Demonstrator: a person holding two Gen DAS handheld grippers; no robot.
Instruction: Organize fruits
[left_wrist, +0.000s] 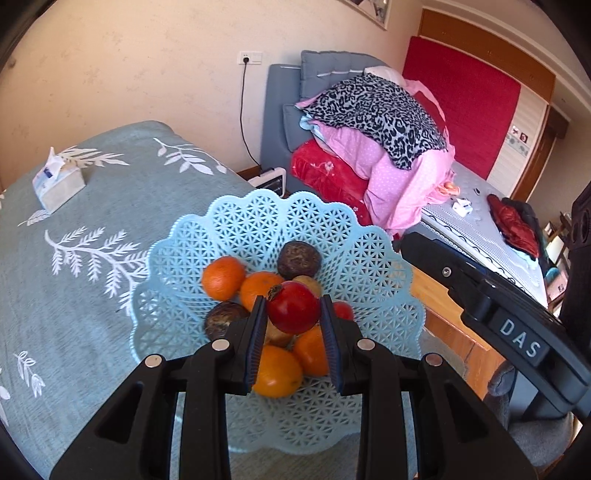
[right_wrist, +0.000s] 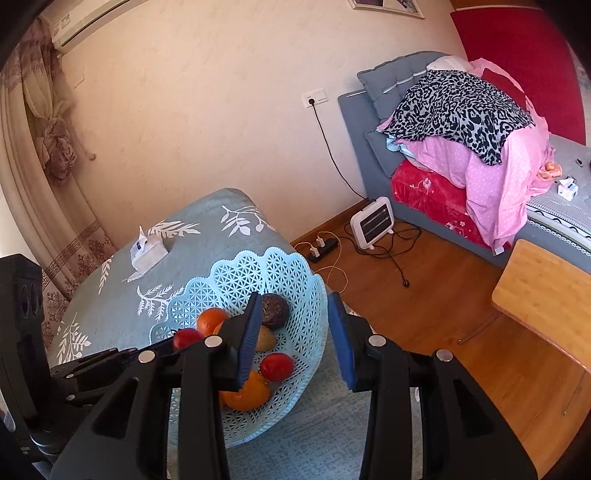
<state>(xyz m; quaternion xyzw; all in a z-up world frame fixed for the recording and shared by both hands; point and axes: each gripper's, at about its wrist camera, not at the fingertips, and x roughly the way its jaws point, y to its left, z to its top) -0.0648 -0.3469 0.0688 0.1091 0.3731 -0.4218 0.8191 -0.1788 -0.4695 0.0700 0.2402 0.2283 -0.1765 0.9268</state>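
Holding a pomegranate (left_wrist: 293, 312) above the basket (left_wrist: 229, 221) near the table's right edge, the left gripper (left_wrist: 293, 315) must lower and release; the right gripper (right_wrist: 291, 321) (empty) gapes alongside.

The left hand-held gripper (left_wrist: 293, 312) clamps a red pomegranate (left_wrist: 293, 307) above the fruit-filled blue basket (left_wrist: 258, 225)

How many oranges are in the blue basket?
4 oranges: far left, beside it, front, right near the left gripper. More may hide underneath.
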